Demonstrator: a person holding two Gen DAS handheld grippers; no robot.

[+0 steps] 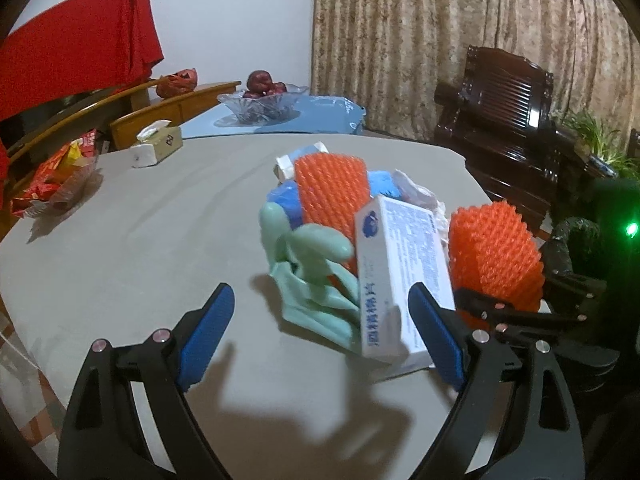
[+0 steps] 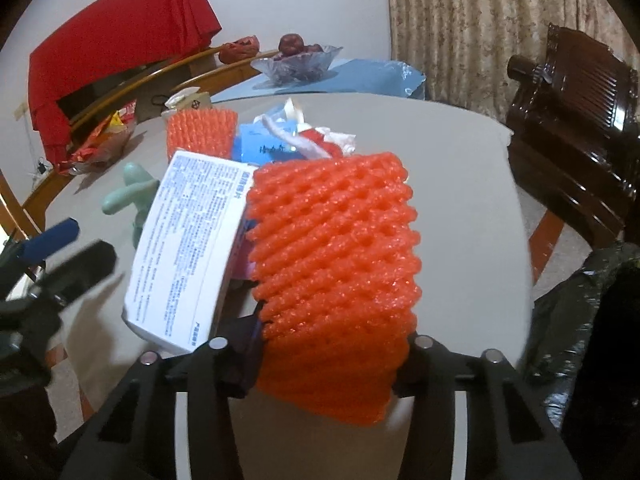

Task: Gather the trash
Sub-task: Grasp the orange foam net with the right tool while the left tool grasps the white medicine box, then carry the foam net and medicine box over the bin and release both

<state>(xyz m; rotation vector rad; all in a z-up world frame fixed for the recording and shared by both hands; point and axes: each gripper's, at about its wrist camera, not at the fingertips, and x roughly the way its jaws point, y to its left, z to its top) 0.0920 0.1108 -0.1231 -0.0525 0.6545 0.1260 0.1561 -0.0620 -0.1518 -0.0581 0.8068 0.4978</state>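
The right gripper (image 2: 332,360) clamps a bumpy orange foam net sleeve (image 2: 332,264), standing upright, above the grey table (image 2: 460,184). The left gripper (image 1: 324,332) gapes wide, empty, beside a white cardboard box (image 1: 396,280).

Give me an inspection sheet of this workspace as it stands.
Surface: grey table, round edge.
Job's things: orange foam net in right gripper; second foam net, white box, green glove, blue wrappers piled mid-table.
Clutter: tissue box, glass fruit bowl, snack packets.
Grippers: left gripper open, empty, near the box.
Cables: nothing seen.
Surroundings: black bag at right, dark wooden chair, curtain.
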